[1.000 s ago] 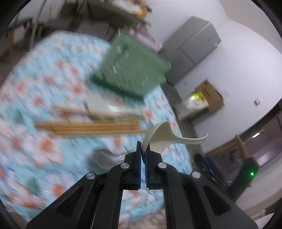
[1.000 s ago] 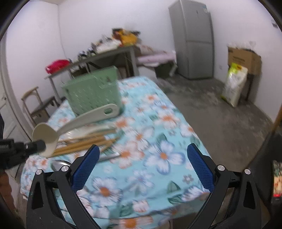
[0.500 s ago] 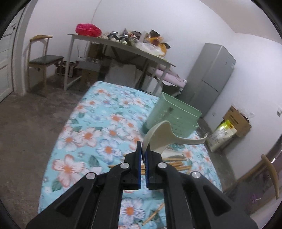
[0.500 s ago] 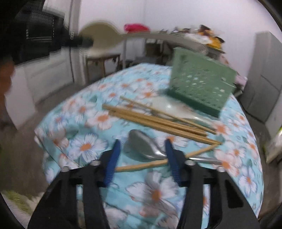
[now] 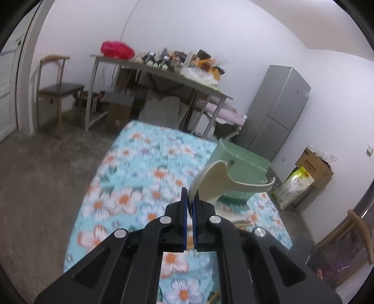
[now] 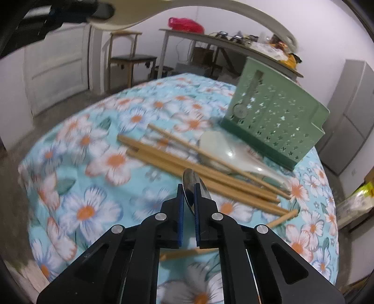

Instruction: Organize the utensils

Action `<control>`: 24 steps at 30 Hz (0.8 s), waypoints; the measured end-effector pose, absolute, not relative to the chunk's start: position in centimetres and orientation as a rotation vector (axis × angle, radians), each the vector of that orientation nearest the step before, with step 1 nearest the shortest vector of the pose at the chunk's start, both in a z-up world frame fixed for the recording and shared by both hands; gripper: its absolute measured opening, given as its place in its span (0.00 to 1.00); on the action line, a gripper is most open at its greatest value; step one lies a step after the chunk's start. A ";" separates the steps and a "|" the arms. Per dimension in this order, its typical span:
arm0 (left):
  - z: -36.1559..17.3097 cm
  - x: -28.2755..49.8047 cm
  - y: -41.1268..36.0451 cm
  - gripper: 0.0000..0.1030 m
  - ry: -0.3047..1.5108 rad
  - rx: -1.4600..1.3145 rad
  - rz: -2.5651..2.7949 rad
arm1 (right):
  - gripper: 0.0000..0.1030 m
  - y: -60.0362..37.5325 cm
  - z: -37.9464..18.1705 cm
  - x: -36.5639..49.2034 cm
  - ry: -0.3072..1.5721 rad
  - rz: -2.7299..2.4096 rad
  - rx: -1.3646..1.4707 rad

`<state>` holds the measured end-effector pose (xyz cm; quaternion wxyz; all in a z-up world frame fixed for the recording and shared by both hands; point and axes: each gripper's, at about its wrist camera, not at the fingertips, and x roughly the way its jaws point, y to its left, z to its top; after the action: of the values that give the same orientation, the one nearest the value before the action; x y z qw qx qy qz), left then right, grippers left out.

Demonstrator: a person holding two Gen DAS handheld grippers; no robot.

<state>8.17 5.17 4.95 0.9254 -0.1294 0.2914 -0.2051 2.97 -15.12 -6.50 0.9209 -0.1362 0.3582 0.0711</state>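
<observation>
My left gripper [image 5: 191, 205] is shut on a cream plastic rice spoon [image 5: 217, 180] and holds it in the air above the floral table; the spoon also crosses the top of the right wrist view [image 6: 210, 9]. My right gripper [image 6: 188, 201] is shut on a metal spoon [image 6: 192, 187] just above the table. A green perforated utensil basket [image 6: 275, 117] stands beyond it, also in the left wrist view [image 5: 243, 163]. Several wooden chopsticks [image 6: 203, 168] and a white plastic spoon [image 6: 224, 152] lie between the gripper and the basket.
The table has a blue floral cloth [image 6: 98, 163]. A loose chopstick [image 6: 280, 216] lies at the right of my right gripper. Behind stand a cluttered grey table [image 5: 163, 72], a chair [image 5: 58, 86], a fridge [image 5: 278, 112] and boxes [image 5: 313, 163].
My right gripper came down over the utensils and closed on the metal spoon. My left gripper lifted the cream spoon and swung back from the table.
</observation>
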 end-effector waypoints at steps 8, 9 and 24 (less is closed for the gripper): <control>8.7 10.9 2.7 0.02 0.475 -0.195 -0.442 | 0.02 -19.3 -2.0 3.6 0.640 0.134 -0.116; 9.3 11.3 2.0 0.02 0.452 -0.162 -0.439 | 0.02 -20.0 -1.5 3.6 0.627 0.129 -0.096; 10.1 15.1 -10.3 0.03 0.283 0.648 -0.239 | 0.01 -30.7 4.2 2.1 0.466 0.050 0.178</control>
<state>15.07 -10.35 10.15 0.9311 0.3167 0.1381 -0.1167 2.12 -30.71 4.20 0.9688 0.0881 0.2304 0.0246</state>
